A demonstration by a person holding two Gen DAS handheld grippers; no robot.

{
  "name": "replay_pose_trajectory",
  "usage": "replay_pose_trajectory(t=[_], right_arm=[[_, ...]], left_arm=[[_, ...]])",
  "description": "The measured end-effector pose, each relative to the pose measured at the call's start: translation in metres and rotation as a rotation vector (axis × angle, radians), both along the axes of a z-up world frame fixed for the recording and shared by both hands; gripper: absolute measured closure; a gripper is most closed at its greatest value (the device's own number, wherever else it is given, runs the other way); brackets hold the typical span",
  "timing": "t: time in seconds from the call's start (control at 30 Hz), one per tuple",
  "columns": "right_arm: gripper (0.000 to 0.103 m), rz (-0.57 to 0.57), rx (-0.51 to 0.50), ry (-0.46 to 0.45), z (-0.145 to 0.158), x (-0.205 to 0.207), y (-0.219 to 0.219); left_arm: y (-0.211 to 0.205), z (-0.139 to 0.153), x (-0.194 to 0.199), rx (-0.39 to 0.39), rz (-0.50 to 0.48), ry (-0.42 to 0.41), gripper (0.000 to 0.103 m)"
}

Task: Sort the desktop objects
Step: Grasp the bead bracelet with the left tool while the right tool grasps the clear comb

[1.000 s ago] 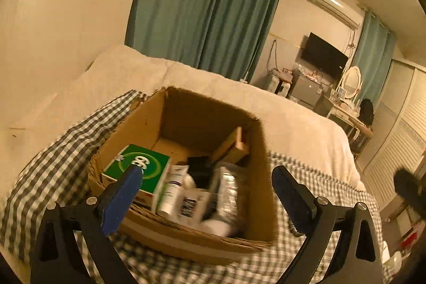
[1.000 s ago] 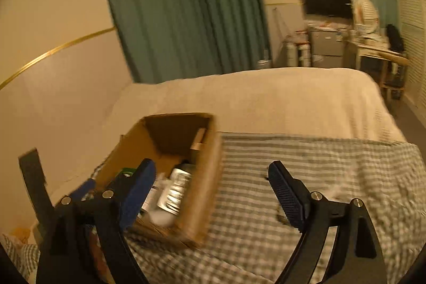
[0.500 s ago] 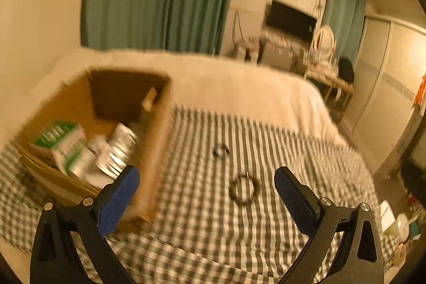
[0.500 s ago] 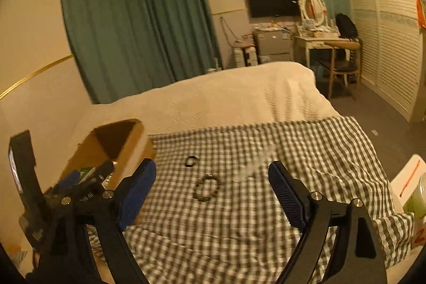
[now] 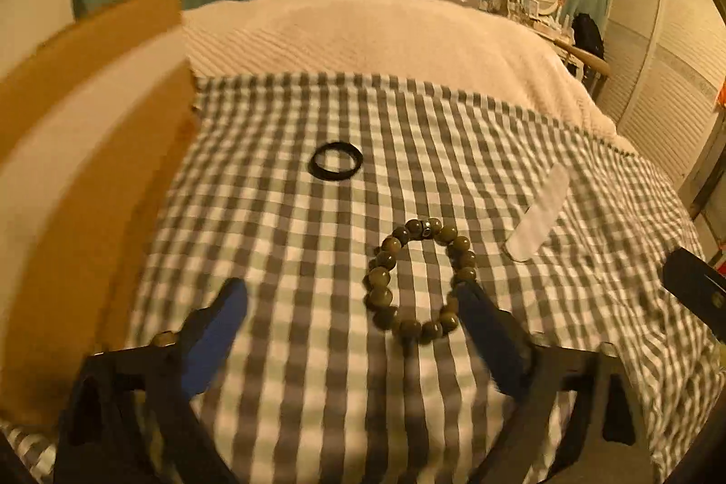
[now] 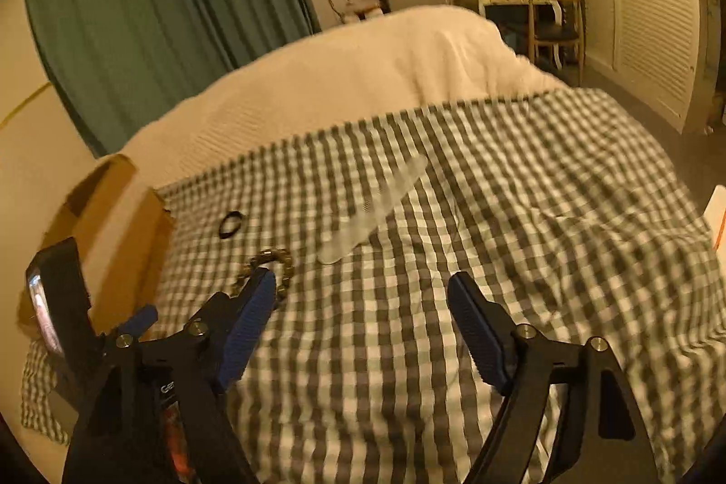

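Note:
A brown bead bracelet [image 5: 419,277] lies on the checked cloth [image 5: 295,221], just ahead of my open, empty left gripper [image 5: 351,293] and touching its right finger. A black ring band [image 5: 336,161] lies farther back. A clear plastic strip [image 5: 540,214] lies to the right. The cardboard box [image 5: 81,166] stands at the left, its contents hidden. In the right wrist view my right gripper [image 6: 360,289] is open and empty above the cloth; the bracelet [image 6: 272,264] sits by its left finger, the band [image 6: 230,224] and the strip [image 6: 376,209] beyond.
The cloth covers a bed with a cream blanket [image 5: 385,30] behind. Green curtains, a TV and a dressing table stand at the far wall. The left gripper's body [image 6: 59,320] shows at the left of the right wrist view.
Both grippers swung right, away from the box, and came down closer to the cloth. The bracelet, band and strip came into view and now lie close ahead.

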State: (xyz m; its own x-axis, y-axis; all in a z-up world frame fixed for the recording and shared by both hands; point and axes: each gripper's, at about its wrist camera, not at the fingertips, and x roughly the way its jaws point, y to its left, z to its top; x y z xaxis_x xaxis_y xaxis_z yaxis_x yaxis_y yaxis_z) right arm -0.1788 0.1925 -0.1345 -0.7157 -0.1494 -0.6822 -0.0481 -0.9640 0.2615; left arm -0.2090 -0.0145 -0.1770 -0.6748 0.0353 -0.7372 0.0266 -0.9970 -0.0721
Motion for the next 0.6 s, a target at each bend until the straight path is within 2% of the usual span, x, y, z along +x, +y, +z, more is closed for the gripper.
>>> replay_pose_trajectory(t=[0.07, 0.2, 0.23, 0.3, 0.37, 0.43, 0.47, 0.53, 0.6], right_arm=[[0.027, -0.002, 0.006, -0.018, -0.013, -0.016, -0.001], [0.029, 0.006, 0.027, -0.056, -0.038, -0.058, -0.016], [0.029, 0.007, 0.026, -0.062, -0.043, -0.065, -0.019], [0.03, -0.004, 0.032, -0.077, -0.053, -0.086, -0.025], [0.035, -0.012, 0.018, -0.097, -0.062, -0.102, -0.03], [0.045, -0.024, 0.007, -0.118, -0.072, -0.113, -0.032], [0.057, -0.034, 0.012, -0.128, -0.075, -0.116, -0.032], [0.065, -0.047, 0.057, -0.133, -0.079, -0.115, -0.032], [0.079, -0.034, 0.058, -0.136, -0.078, -0.103, -0.027]], left_arm=[[0.001, -0.012, -0.01, 0.009, -0.018, -0.033, 0.017], [0.002, -0.023, -0.017, 0.022, -0.055, -0.022, 0.018], [0.001, -0.023, -0.019, 0.037, -0.063, -0.016, 0.021], [-0.004, -0.024, -0.019, 0.065, -0.061, 0.0, 0.046], [-0.012, -0.026, -0.022, 0.107, -0.066, -0.005, 0.081], [-0.016, -0.028, -0.025, 0.158, -0.08, -0.013, 0.09], [-0.017, -0.028, -0.023, 0.169, -0.081, -0.008, 0.09], [-0.013, -0.028, -0.022, 0.159, -0.093, -0.004, 0.091], [-0.005, -0.025, -0.017, 0.128, -0.113, 0.013, 0.092]])
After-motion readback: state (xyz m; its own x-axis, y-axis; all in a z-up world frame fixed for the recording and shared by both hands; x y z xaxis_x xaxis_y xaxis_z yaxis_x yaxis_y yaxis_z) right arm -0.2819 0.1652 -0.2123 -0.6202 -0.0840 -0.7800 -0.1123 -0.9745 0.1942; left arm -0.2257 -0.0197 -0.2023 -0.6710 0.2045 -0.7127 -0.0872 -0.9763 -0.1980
